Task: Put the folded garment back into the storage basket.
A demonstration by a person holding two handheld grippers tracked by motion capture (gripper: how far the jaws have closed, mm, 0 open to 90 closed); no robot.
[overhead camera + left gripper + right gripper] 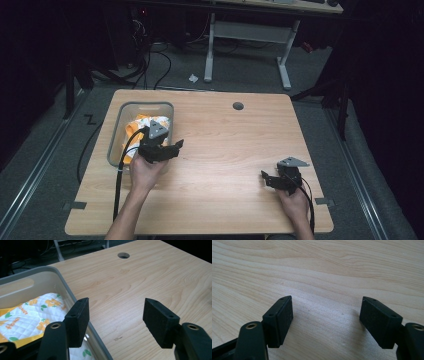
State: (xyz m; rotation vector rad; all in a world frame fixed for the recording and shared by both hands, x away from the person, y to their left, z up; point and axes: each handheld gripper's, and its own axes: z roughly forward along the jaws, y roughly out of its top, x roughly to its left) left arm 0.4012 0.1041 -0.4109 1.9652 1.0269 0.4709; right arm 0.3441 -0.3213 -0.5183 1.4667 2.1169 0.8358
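Left gripper: my left gripper (172,146) hangs at the right rim of the grey bin (116,131), held in my left hand (145,172), jaws spread apart and empty.
Left gripper view: the left gripper (116,315) looks along its two black pads (81,320); one pad stands over the bin's rim (65,286), the other over bare wood.
Bin: it sits on the left part of the surface (220,140), close to the left edge.
Cloth: a quilted white cloth with orange flowers and a yellow border (27,317) lies inside the bin; from above it shows as a crumpled orange-and-white heap (136,126), partly hidden by my gripper.
Right gripper: my right gripper (266,177) rests low near the surface's front right corner, in my right hand (294,202), well apart from the bin.
Right gripper view: the right gripper (325,317) is released, jaws wide with only wood grain between them (324,277).
Surface: light wood, with a round cable hole (238,106) near the far edge.
Cables: a black cable (120,175) trails from my left gripper toward the front edge.
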